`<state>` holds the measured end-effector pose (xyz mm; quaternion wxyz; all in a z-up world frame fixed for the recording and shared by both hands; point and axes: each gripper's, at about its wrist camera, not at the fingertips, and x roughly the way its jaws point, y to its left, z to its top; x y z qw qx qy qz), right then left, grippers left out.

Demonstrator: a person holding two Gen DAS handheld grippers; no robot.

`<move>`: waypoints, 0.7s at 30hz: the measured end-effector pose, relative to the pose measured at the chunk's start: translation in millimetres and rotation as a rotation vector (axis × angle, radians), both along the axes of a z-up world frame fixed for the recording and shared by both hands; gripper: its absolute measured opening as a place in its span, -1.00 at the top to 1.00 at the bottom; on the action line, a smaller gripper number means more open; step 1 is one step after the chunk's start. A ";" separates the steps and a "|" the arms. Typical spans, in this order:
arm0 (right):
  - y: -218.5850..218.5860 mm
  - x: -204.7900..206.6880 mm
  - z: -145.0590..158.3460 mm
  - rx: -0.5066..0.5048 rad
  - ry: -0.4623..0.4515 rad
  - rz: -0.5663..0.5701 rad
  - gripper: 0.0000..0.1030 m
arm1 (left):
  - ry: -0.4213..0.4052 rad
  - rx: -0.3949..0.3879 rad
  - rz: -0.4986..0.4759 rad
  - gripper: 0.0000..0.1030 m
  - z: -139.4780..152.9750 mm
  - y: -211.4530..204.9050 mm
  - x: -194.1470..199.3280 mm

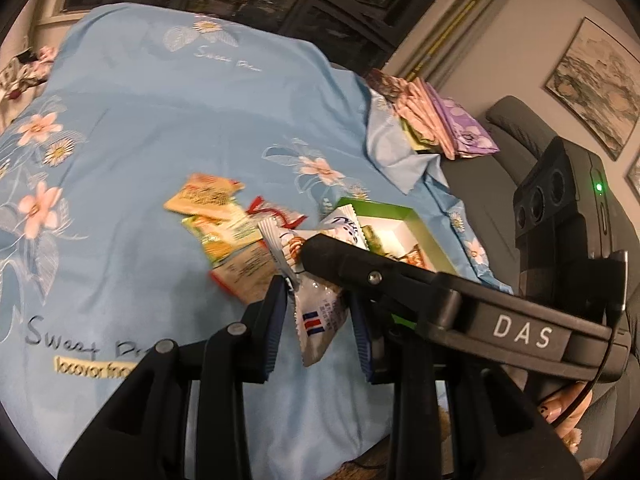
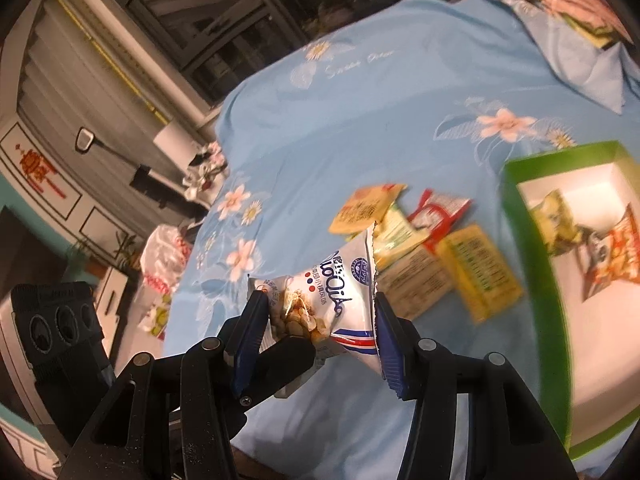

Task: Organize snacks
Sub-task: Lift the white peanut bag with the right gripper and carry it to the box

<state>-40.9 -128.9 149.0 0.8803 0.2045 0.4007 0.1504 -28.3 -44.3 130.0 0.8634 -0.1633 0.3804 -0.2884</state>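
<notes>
A white snack bag with blue lettering hangs between both grippers above the blue floral cloth; it also shows in the left wrist view. My right gripper stands around it, jaws wide, pads touching its edges. My left gripper has the bag between its pads, one fingertip pressing its lower corner. Several yellow and red snack packets lie in a heap on the cloth, also in the right wrist view. A green box with a white inside holds a few packets; it also shows in the left wrist view.
Folded pink and purple cloths lie at the cloth's far right edge. A grey chair stands beyond them. A plastic bag sits off the cloth's left side in the right wrist view.
</notes>
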 end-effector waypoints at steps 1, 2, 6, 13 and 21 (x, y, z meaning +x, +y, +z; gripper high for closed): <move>-5.8 0.0 1.9 -0.003 -0.007 -0.010 -0.05 | -0.008 -0.001 -0.012 0.39 2.1 -5.4 2.1; -9.1 -0.5 3.2 -0.002 -0.012 -0.016 -0.05 | -0.015 -0.003 -0.020 0.39 3.5 -8.8 3.8; -24.6 -2.6 9.5 -0.012 -0.039 -0.045 -0.05 | -0.030 -0.010 -0.052 0.39 7.8 -24.2 10.7; -44.6 0.3 18.3 -0.008 -0.075 -0.069 -0.05 | -0.060 -0.005 -0.082 0.39 16.8 -43.8 21.0; -67.4 9.7 32.0 -0.008 -0.134 -0.075 -0.05 | -0.116 0.000 -0.103 0.39 30.7 -66.1 34.2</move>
